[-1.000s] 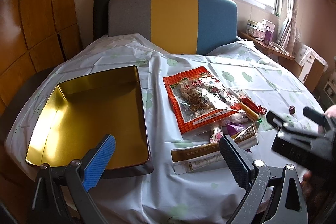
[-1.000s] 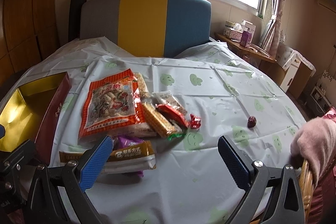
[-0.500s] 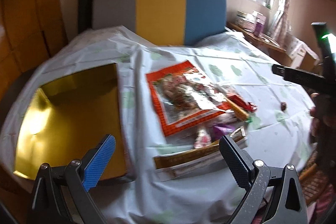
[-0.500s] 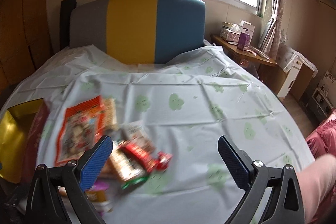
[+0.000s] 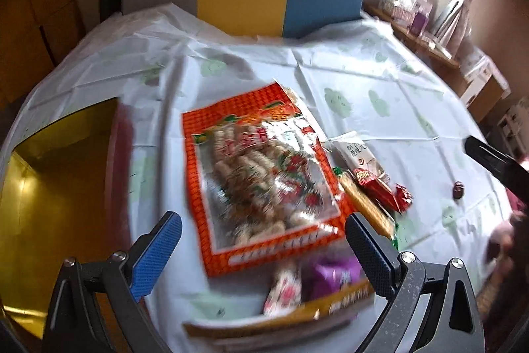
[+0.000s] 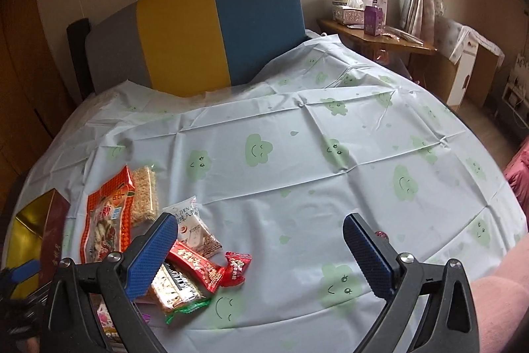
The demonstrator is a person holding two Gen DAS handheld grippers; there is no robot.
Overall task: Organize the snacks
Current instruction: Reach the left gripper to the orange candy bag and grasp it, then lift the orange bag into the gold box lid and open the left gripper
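The large orange plastic snack bag with a clear window [image 5: 264, 187] lies flat on the pale tablecloth with green cloud faces [image 6: 297, 154], at frame centre in the left wrist view. Its long axis runs from lower centre to upper centre, tilted slightly left at the top; the printed bottom edge faces the camera. Smaller packets are heaped at its right and lower edges: a red-wrapped bar [image 6: 195, 267], a white sachet [image 6: 193, 230], a purple packet [image 5: 334, 273].

The gold-lined rectangular box w/ dark red wall [image 5: 49, 187] sits open at frame left, just beside the bag; judged the intended receptacle, hence placed within short reach.

Left gripper [image 5: 261, 243]: jaws spread, nothing held, aligned approx. over the bag's near edge, probably for pickup. Right gripper [image 6: 259, 248]: jaws spread, empty, over bare cloth right of the heap.
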